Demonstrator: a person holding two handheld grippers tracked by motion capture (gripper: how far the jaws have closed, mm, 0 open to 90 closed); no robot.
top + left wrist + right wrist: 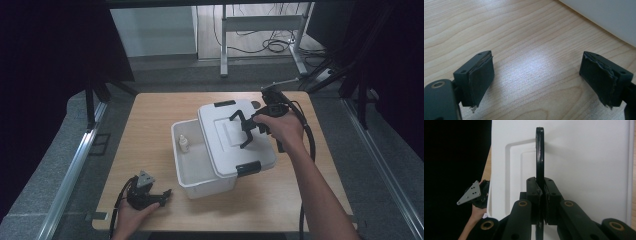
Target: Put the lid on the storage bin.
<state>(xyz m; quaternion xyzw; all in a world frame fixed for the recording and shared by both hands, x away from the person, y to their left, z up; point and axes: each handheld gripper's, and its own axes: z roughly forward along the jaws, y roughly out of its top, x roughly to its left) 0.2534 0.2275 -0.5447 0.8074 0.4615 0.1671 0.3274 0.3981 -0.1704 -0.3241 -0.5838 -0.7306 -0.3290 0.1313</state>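
A white plastic box (pixel 202 182) stands in the middle of the wooden table (pixel 150 120). Its white lid (pixel 225 147) lies askew over the box's right part, so the left part is uncovered. A small white bottle (pixel 184 144) stands inside at the back left. My right gripper (pixel 254 127) is shut on the lid's black handle (pixel 242 131). In the right gripper view the handle (pixel 539 150) runs upright between the closed pads of the right gripper (pixel 541 192), against the lid (pixel 586 170). My left gripper (pixel 164 196) rests near the table's front left, open and holding nothing; its left gripper view shows bare wood between the jaws (pixel 536 80).
The box's white wall (pixel 604 17) crosses the top right of the left gripper view. Black latches (pixel 248 168) sit on the lid's ends. Beyond the table stand a desk frame (pixel 260 25) and cables on the floor. Metal rails run along both sides of the table.
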